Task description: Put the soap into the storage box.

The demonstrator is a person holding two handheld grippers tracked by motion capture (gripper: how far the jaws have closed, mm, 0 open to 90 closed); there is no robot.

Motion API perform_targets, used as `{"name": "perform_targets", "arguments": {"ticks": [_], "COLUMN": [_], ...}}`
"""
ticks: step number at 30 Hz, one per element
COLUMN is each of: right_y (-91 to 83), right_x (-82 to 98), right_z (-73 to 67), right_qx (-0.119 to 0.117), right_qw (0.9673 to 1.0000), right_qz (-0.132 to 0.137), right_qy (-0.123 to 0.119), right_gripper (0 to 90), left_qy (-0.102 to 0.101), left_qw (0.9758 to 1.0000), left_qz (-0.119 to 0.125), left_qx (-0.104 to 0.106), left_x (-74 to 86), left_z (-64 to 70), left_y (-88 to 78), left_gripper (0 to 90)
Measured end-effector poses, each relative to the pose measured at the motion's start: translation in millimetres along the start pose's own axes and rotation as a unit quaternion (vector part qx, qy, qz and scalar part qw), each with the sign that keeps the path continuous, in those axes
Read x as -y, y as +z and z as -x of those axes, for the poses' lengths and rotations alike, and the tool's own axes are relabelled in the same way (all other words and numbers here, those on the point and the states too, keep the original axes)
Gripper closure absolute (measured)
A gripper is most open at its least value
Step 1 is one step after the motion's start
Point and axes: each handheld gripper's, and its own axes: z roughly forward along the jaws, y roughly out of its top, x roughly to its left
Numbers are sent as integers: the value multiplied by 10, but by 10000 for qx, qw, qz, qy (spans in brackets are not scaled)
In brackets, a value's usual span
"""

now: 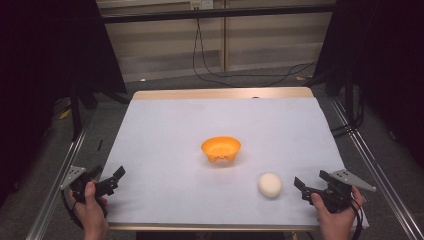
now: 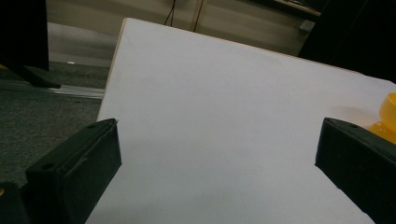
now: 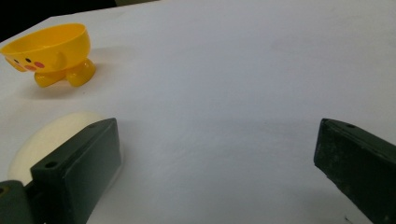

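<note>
At the near left corner of the white surface (image 1: 165,125), the person's left hand (image 1: 91,210) holds the left gripper (image 1: 111,184) just over the edge, its fingers (image 2: 74,172) spread wide apart with nothing between them. In the left gripper view they frame bare white surface, and a sliver of yellow shows at the right edge.

Near the middle of the surface stands an orange-yellow bowl (image 1: 221,149) on small stubby feet; the right gripper view shows a painted face with red cheeks on its side. To the right of the bowl and nearer the person lies a cream-white egg-shaped object (image 1: 270,185), well apart from the bowl.

Just to the right of that object, at the near right corner, the right hand (image 1: 336,217) holds the right gripper (image 1: 306,186). Its fingers (image 3: 79,163) are also wide apart and empty, and in the right gripper view the white object sits partly behind one of them, outside the gap.
</note>
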Motion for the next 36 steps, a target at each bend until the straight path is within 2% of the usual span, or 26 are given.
{"name": "perform_targets", "arguments": {"ticks": [3, 5, 6, 7, 8, 9, 10, 13, 14, 16, 20, 22, 24, 25, 26, 32, 33, 34, 36], "right_y": [2, 5, 8, 10, 10, 13, 8, 1, 0, 11, 56, 96, 146, 162, 189, 285, 285, 312, 317], "right_x": [-4, -24, -43, -65, -65, -124, -151, -249, -332, -387, -482, -518, -549, -557, -567, -603, -603, -609, -609], "right_z": [14, 29, 23, 8, 8, -24, -39, -69, -110, -156, -236, -268, -308, -323, -346, -468, -468, -498, -508], "right_qx": [-56, -199, -289, -312, -312, -303, -303, -343, -401, -388, -558, -652, -717, -741, -831, -1031, -1031, -1112, -1148], "right_qw": [10000, 9997, 9994, 9992, 9992, 9980, 9975, 9963, 9937, 9900, 9804, 9744, 9652, 9624, 9574, 9431, 9431, 9382, 9374], "right_qz": [-27, -100, -167, -232, -232, -412, -453, -551, -685, -870, -1319, -1594, -1908, -1992, -2109, -2411, -2411, -2467, -2472], "right_qy": [50, 65, -8, -93, -93, -367, -448, -567, -793, -1045, -1356, -1447, -1639, -1694, -1790, -2046, -2046, -2160, -2169], "right_gripper": [4, 2, 0, 0, 0, 0, 0, 0, 0, 0, 0, 4, 4, 5, 5, 15, 15, 18, 25], "left_qy": [51, 96, 93, 186, 186, 196, 220, 224, 234, 262, 263, 262, 267, 267, 297, 380, 380, 452, 414], "left_qw": [10000, 9999, 9998, 9997, 9997, 9997, 9997, 9996, 9996, 9994, 9994, 9994, 9993, 9993, 9992, 9991, 9991, 9988, 9990], "left_qz": [7, -15, -26, -52, -52, -33, -42, -44, -50, -86, -88, -109, -119, -119, -130, -47, -47, -50, -45], "left_qx": [-30, -57, -167, -127, -127, -130, -133, -155, -180, -200, -196, -203, -216, -216, -217, -201, -201, -193, -178], "left_x": [5, 8, 9, 9, 9, 12, 12, 13, 13, 11, 11, 9, 9, 9, 9, 20, 20, 21, 23], "left_z": [14, 28, 42, 40, 40, 53, 54, 59, 65, 65, 69, 67, 72, 72, 76, 103, 103, 109, 115], "left_y": [-1, 3, 4, 9, 9, 9, 9, 10, 14, 17, 20, 21, 27, 27, 30, 21, 21, 18, 20], "left_gripper": [0, 0, 0, 0, 0, 0, 0, 0, 0, 0, 0, 0, 0, 0, 0, 0, 0, 0, 0]}}
